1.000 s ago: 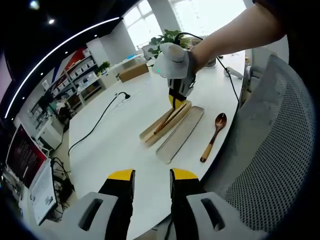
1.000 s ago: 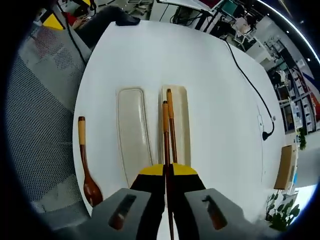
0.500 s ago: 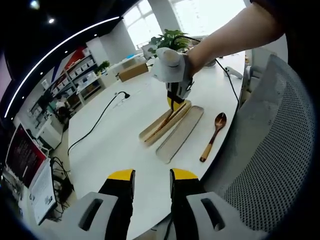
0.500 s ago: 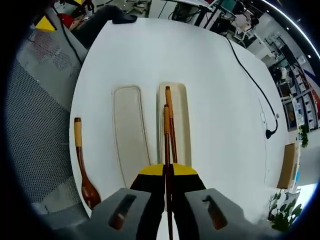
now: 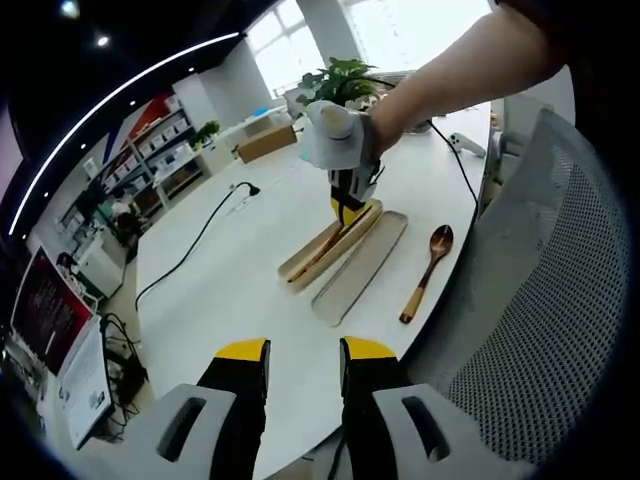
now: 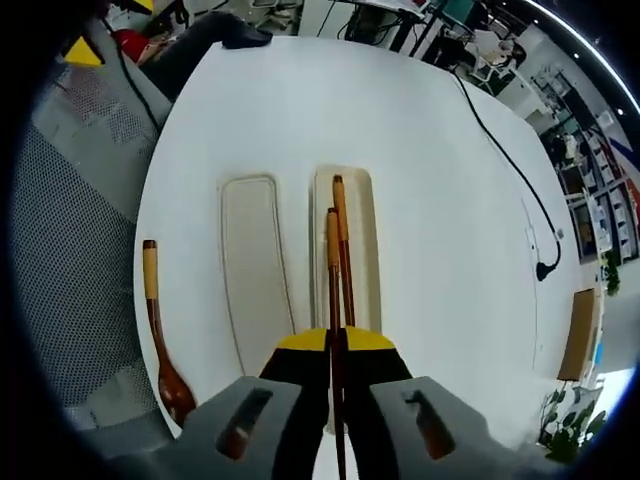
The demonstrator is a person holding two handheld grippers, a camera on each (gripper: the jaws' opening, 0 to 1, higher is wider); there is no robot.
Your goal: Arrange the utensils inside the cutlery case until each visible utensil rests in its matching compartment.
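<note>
Chopsticks (image 6: 336, 255): we see a brown wooden pair lying lengthwise over the case tray (image 6: 362, 262), mid-frame.
Second tray (image 6: 250, 268): we see it parallel, just left.
Spoon (image 6: 160, 335): brown, yellow-tipped handle, lower left on the table.

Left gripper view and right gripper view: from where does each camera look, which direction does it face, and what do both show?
Left gripper view: low at the table edge, facing across the table; its own open jaws below, the person's arm with the right gripper ahead.
Right gripper view: above the case, looking down along shut jaws holding the chopsticks.
Shared: the cutlery case, its lid, the wooden spoon.
</note>
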